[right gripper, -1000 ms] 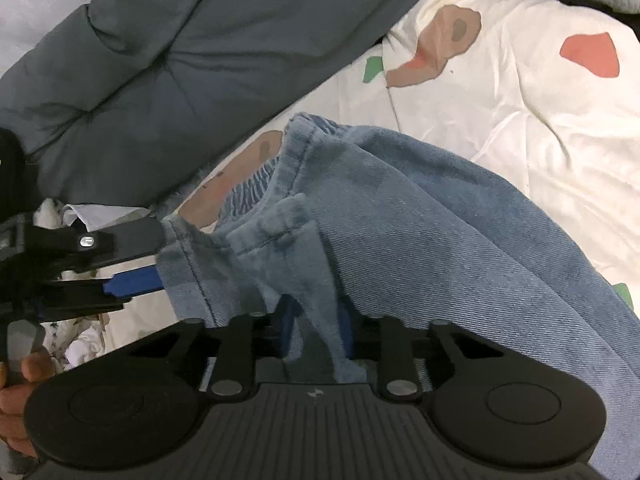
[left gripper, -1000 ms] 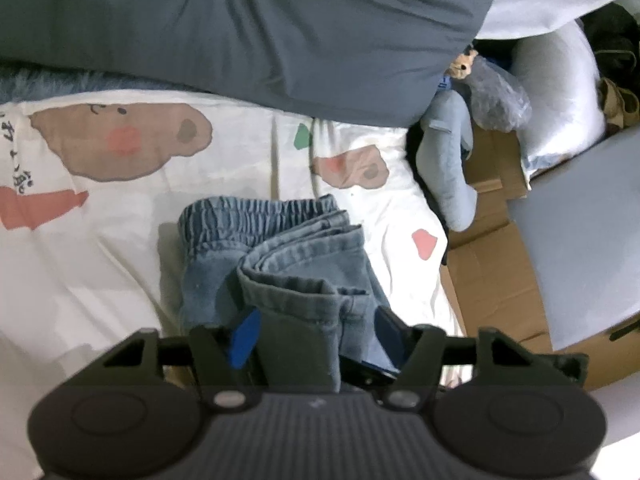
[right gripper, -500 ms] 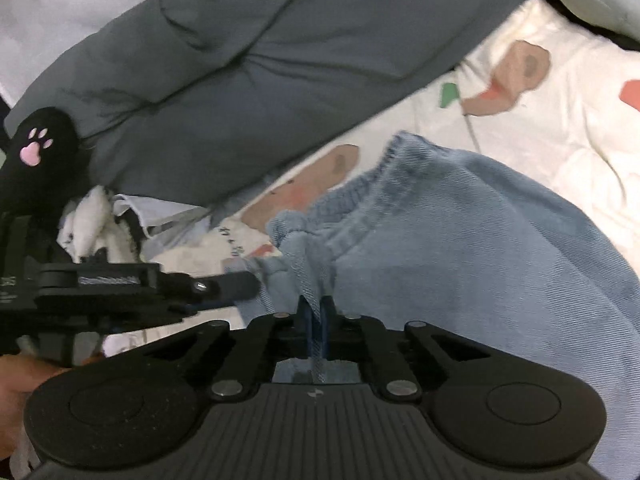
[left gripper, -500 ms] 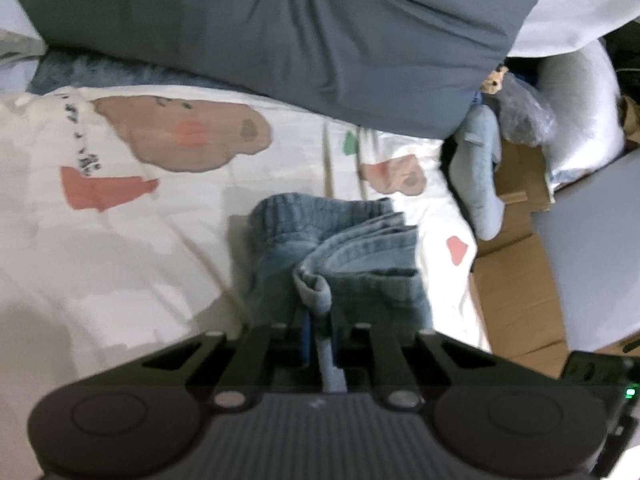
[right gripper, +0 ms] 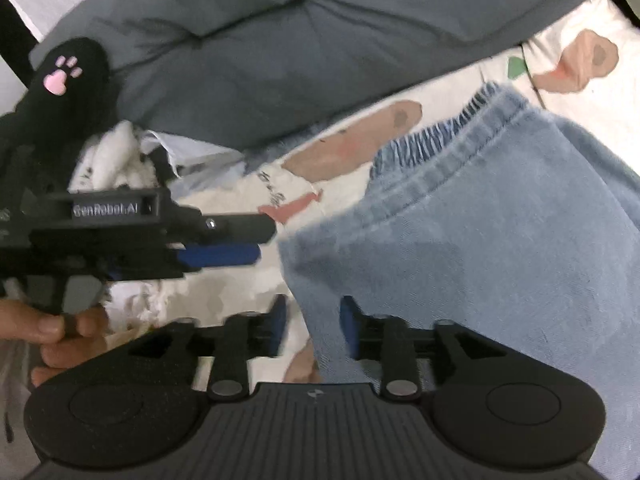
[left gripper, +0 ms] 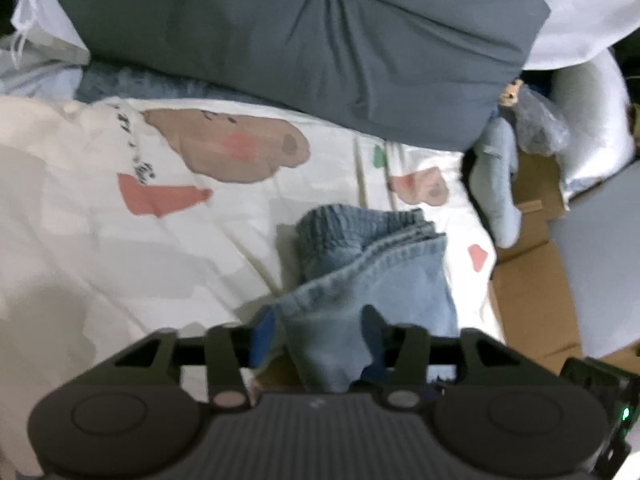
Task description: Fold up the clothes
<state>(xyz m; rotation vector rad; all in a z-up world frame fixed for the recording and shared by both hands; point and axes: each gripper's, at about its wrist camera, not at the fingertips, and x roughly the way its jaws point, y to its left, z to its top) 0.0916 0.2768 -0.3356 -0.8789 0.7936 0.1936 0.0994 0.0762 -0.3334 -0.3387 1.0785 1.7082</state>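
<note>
jeans doubled over on the bed, both grippers spread

from where i stand, the blue jeans [left gripper: 372, 264] lie on the bed's printed sheet [left gripper: 120, 240], near its right edge, with the grey duvet [left gripper: 280, 32] heaped behind them. they are folded over themselves: the elastic waistband [right gripper: 432, 136] shows at the far end and a hemmed layer rests on top of it, so the garment sits as a short, thick packet, not a flat length.

the left gripper [left gripper: 320, 336] has its fingers spread wide, one on each side of the near end of the denim; the cloth runs between them but they do not pinch it. the right gripper [right gripper: 312, 328] is likewise released, its blue pads apart with the near edge of the fabric lying loosely between them. seen from the right wrist, the left tool sits off to the side of the jeans, just short of touching them, with a hand [right gripper: 52, 328] around its handle.

i judge a fold to be laid down and let go here. whether another fold is wanted, or this packet is the finished one, the scene does not settle. any next move would call for clean, level grips on the thick near edge, since stacked denim slides and springs open.
</note>
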